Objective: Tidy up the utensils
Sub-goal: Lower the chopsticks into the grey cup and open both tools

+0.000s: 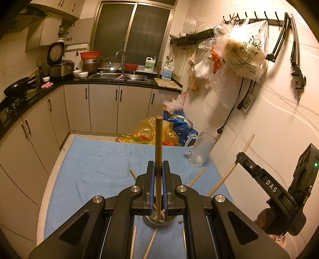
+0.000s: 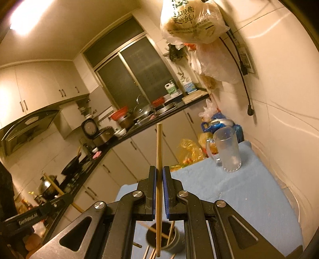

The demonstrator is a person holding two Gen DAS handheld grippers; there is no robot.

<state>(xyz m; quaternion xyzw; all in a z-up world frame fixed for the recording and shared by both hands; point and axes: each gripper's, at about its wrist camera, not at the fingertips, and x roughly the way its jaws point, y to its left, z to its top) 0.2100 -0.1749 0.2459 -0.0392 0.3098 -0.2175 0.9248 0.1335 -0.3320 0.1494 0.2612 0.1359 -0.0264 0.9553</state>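
The left gripper [image 1: 158, 169] is clamped on a chopstick [image 1: 159, 143] and the right gripper [image 2: 159, 175] on another chopstick [image 2: 159, 151], both upright over a metal cup [image 2: 165, 239] on the blue towel [image 1: 99, 159], loose chopsticks [image 1: 196, 177] around, glass mug [image 1: 201, 149] beyond.

- A dark window [image 1: 131, 33] sits above the sink [image 1: 117, 76] on a black counter [image 1: 79, 81].
- Pale cabinets [image 1: 103, 107] line two walls.
- White tiled wall [image 1: 279, 119] on the right carries a hook rail [image 1: 259, 20] hung with plastic bags [image 1: 245, 51].
- A ceiling light [image 2: 26, 16] glows warm.
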